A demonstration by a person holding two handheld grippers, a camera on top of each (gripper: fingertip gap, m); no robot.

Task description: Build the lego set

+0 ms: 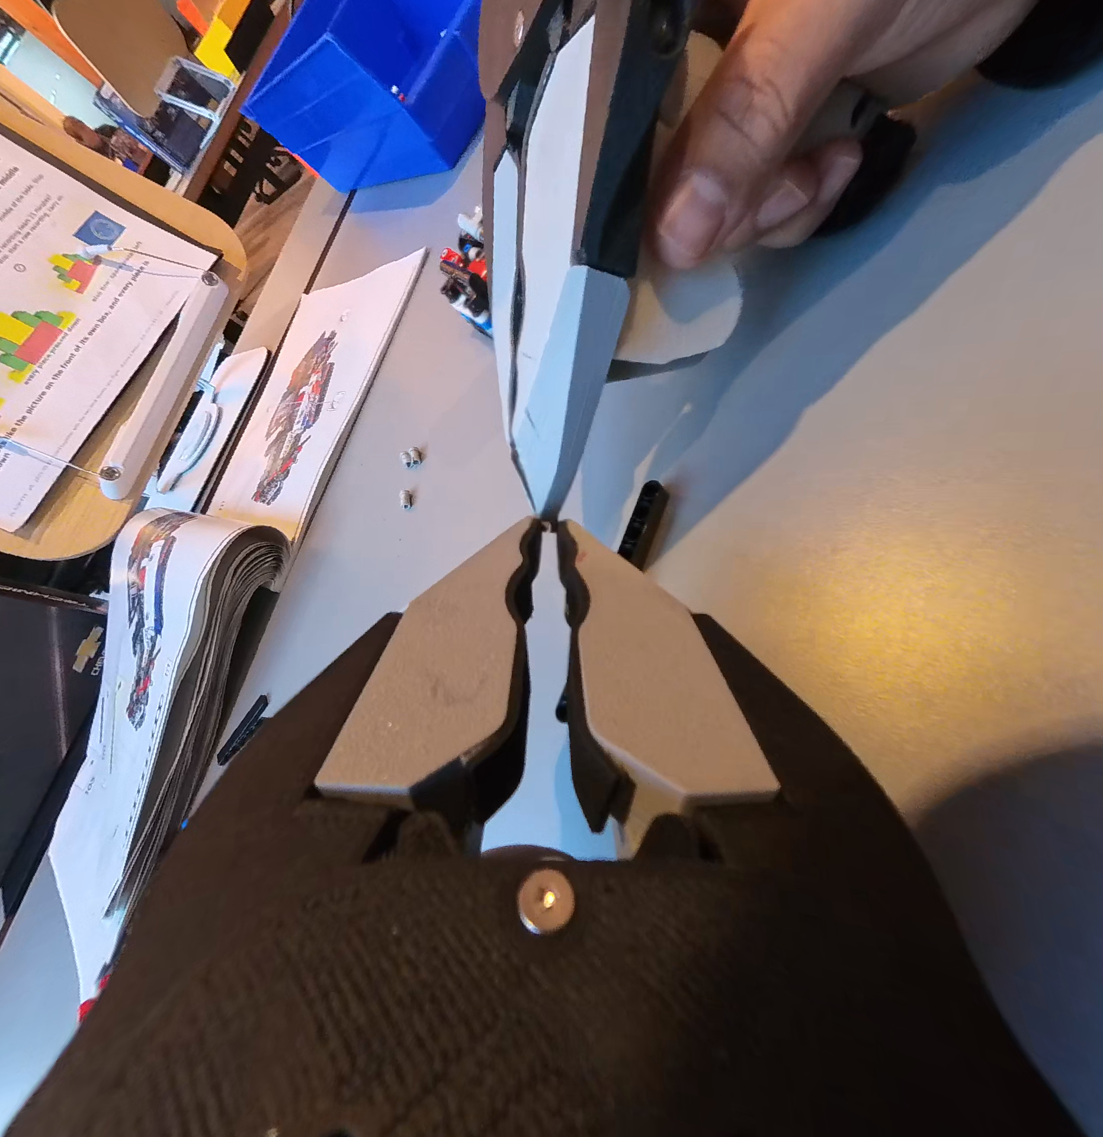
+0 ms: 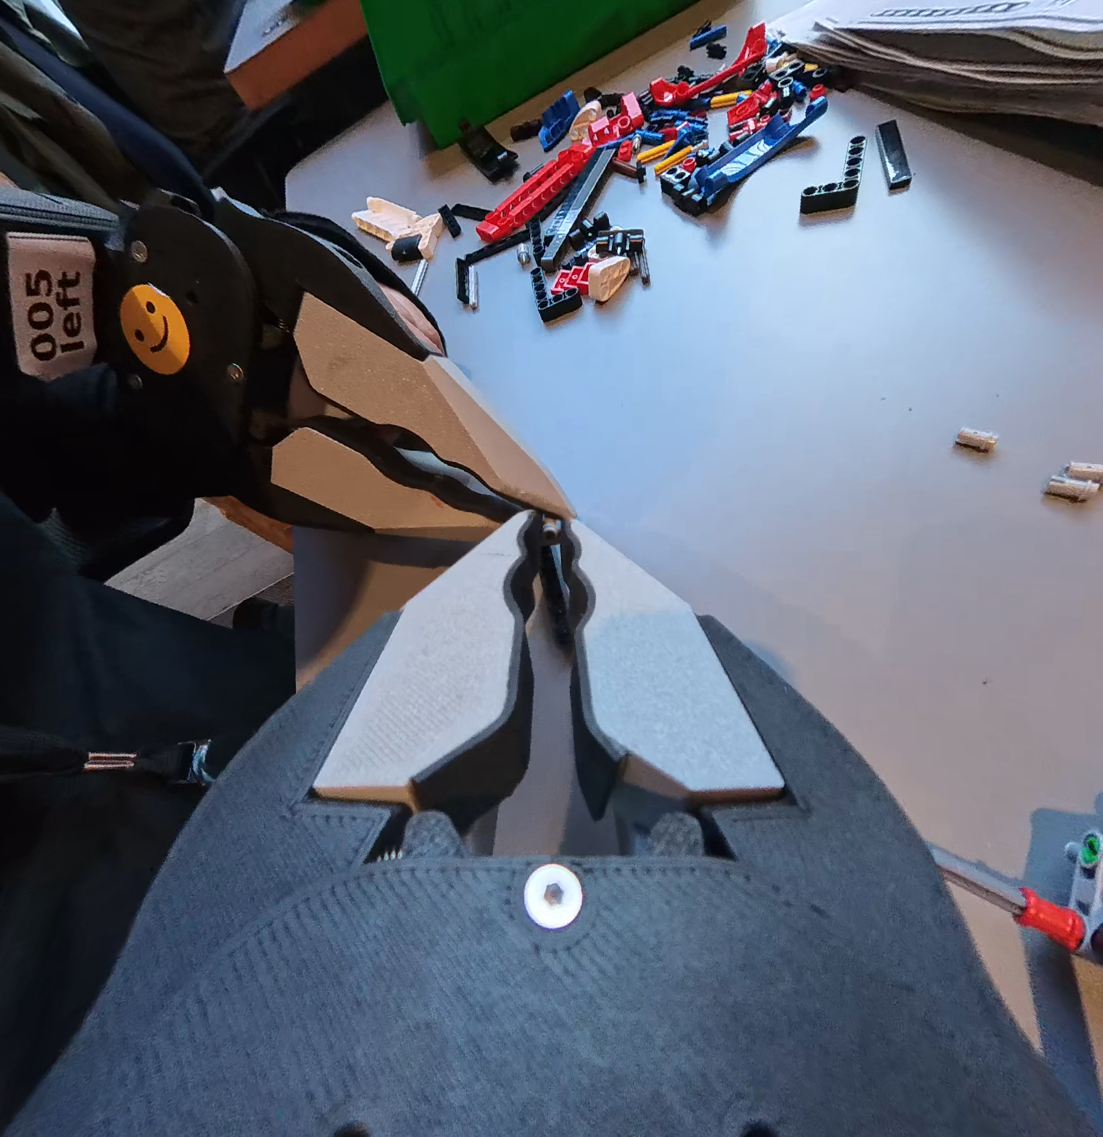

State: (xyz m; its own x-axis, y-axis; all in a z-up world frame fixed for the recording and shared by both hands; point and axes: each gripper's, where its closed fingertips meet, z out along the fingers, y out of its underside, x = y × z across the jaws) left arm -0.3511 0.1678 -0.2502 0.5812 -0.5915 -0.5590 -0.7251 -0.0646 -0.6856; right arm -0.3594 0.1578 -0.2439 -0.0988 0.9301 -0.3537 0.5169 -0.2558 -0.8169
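Meeting tip to tip over desk (image 2: 783, 492): left gripper (image 1: 544, 524) and right gripper (image 2: 552, 523). Right jaws clenched on black beam (image 2: 555, 590), long axis running back along jaws. Left jaws nearly closed, pinching small pin (image 1: 544, 525) at tips, I judge. Pin dead ahead of beam end. Spare pins (image 2: 1078, 480) lie well apart.

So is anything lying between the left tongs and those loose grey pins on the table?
Nothing visible. The grey pins lie on bare table just left of the left tongs; the right tongs come in from the far side, off that path.
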